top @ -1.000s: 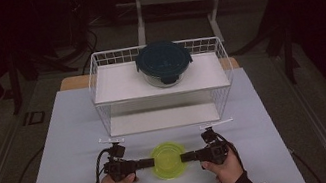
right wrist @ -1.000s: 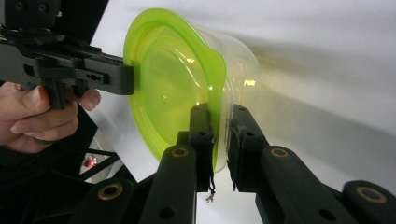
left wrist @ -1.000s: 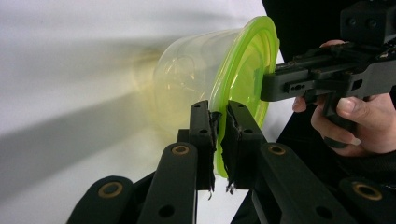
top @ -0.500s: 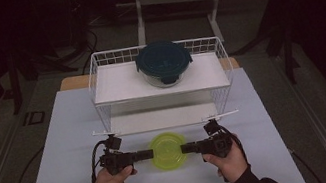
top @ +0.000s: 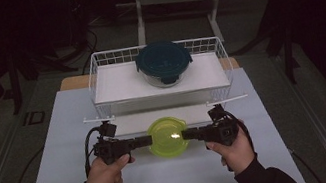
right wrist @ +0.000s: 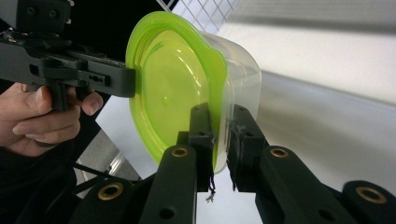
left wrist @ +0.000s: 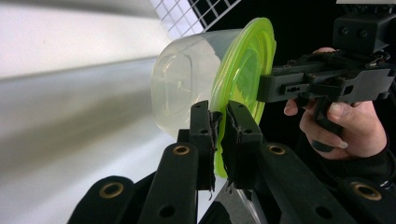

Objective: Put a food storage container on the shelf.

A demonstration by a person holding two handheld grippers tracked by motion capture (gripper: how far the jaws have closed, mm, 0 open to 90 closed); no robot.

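My left tongs [left wrist: 217, 135] and right tongs [right wrist: 219, 140] each pinch opposite edges of the green lid [top: 167, 135] on the clear tub [left wrist: 187, 88], held above the bench [top: 58, 140]. Uneven pulling could pop the lid loose, dropping the tub.

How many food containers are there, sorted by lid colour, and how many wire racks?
Green-lidded container: 1
Dark teal-lidded container: 1
White wire rack: 1
Total: 3
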